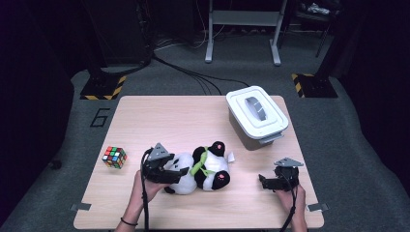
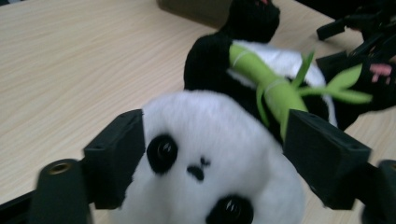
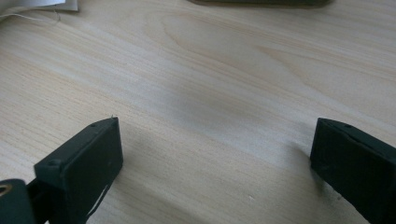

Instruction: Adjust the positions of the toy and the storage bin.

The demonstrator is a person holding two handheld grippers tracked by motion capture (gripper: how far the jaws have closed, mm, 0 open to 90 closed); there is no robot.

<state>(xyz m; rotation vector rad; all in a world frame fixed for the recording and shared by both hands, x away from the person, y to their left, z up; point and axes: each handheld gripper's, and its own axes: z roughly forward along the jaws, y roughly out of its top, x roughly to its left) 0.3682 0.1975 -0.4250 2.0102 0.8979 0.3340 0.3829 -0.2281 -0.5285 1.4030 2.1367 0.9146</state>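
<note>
A black and white plush panda (image 1: pixel 203 169) lies on its side near the front middle of the wooden table (image 1: pixel 169 116), with a green bamboo stalk (image 2: pixel 275 88) across its chest. My left gripper (image 1: pixel 181 173) is at the panda's white head (image 2: pixel 210 135), and its jaws stand wide apart on either side of that head (image 2: pixel 215 154). The left jaw sits against the fur, and the right jaw stands just off it. My right gripper (image 1: pixel 263 181) rests low over bare table to the right of the panda, open with nothing between its fingers (image 3: pixel 215 158).
A white lidded box (image 1: pixel 256 116) stands at the back right of the table. A colourful puzzle cube (image 1: pixel 114 157) sits near the left edge. Beyond the table are grey floor, cables and stand legs.
</note>
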